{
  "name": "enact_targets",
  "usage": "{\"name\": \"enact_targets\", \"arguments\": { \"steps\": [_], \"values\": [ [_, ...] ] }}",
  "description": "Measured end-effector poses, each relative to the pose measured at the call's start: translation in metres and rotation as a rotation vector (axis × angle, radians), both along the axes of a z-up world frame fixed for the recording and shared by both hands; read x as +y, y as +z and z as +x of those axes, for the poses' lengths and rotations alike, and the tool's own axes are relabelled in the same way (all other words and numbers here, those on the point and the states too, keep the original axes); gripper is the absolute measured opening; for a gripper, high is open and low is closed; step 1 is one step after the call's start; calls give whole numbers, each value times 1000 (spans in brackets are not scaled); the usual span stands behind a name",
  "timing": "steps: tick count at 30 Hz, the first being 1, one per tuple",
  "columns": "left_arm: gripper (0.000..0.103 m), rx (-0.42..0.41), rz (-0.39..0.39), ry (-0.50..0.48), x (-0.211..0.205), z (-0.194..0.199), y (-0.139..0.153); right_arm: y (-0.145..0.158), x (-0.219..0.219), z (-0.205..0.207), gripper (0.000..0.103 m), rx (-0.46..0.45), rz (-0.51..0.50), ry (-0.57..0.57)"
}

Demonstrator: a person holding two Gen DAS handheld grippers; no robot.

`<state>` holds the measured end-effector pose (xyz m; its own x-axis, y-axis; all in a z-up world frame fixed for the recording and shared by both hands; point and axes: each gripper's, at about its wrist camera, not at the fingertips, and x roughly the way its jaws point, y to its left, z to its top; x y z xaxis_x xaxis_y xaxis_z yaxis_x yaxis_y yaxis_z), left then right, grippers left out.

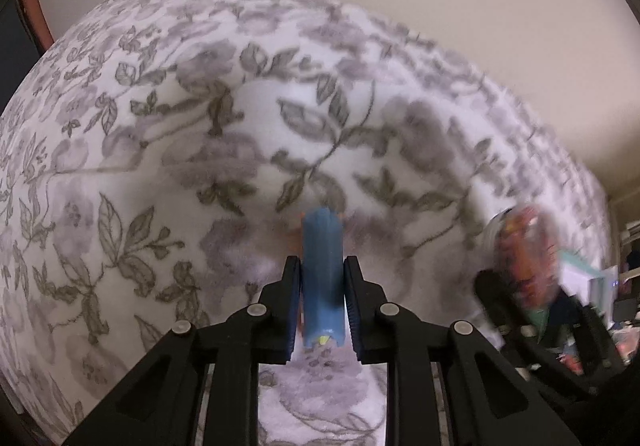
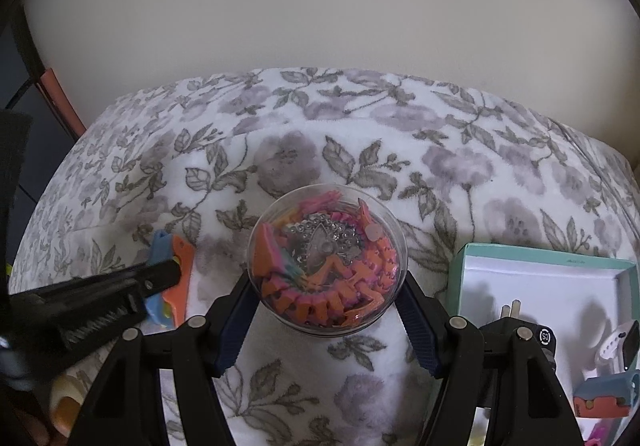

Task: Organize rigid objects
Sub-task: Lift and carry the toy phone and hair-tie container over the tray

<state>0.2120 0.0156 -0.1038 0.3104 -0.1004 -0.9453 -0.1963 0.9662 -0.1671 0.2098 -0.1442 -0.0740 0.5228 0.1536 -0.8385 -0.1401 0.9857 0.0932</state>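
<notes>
My left gripper (image 1: 322, 310) is shut on a blue ridged plastic piece (image 1: 323, 278) with an orange part beneath it, held over the floral blanket (image 1: 200, 126). In the right wrist view the same blue and orange toy (image 2: 170, 278) shows at left, pinched by the left gripper (image 2: 160, 278). My right gripper (image 2: 326, 310) is shut on a round clear container (image 2: 327, 260) filled with orange and pink pieces and a silver ornament. The container also shows blurred in the left wrist view (image 1: 528, 258).
An open teal box (image 2: 544, 286) with a white inside stands at the right, holding a plug adapter (image 2: 516, 322), a white smartwatch (image 2: 620, 346) and a blue and orange item (image 2: 604, 394). A beige wall lies behind the bed. A yellowish object (image 2: 66, 402) lies at lower left.
</notes>
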Motion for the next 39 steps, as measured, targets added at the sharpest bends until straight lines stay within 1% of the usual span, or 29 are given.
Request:
{"name": "enact_targets", "arguments": {
  "steps": [2, 4, 8, 11, 14, 17, 21, 29, 32, 36, 39],
  "values": [
    [23, 12, -18, 7, 1, 0, -9, 0, 0, 0, 71, 0, 0, 0],
    [23, 7, 7, -5, -3, -1, -9, 0, 0, 0, 71, 1, 1, -1],
    [23, 5, 21, -9, -6, -2, -11, -1, 1, 1, 71, 5, 0, -1],
    [23, 8, 7, -1, -5, -1, -11, -2, 1, 1, 71, 9, -1, 0],
    [22, 8, -35, 7, -3, 0, -7, 1, 1, 0, 71, 3, -3, 3],
    [22, -20, -46, 2, 0, 1, 10, 11, -2, -6, 71, -10, -2, 5],
    [22, -63, -69, -3, -6, -5, 36, 30, -12, -19, 71, -30, -14, -7],
    [22, -121, -139, -33, -35, -28, 84, 74, -38, -56, 71, -52, -29, -41],
    [22, -141, -154, -72, -51, -42, 101, 86, -48, -72, 71, -48, -52, -53],
    [23, -148, -193, -117, -71, -59, 113, 97, -68, -94, 71, -20, -78, -84],
    [22, -137, -220, -145, -86, -74, 113, 95, -84, -109, 71, 15, -90, -114]
  ]
}}
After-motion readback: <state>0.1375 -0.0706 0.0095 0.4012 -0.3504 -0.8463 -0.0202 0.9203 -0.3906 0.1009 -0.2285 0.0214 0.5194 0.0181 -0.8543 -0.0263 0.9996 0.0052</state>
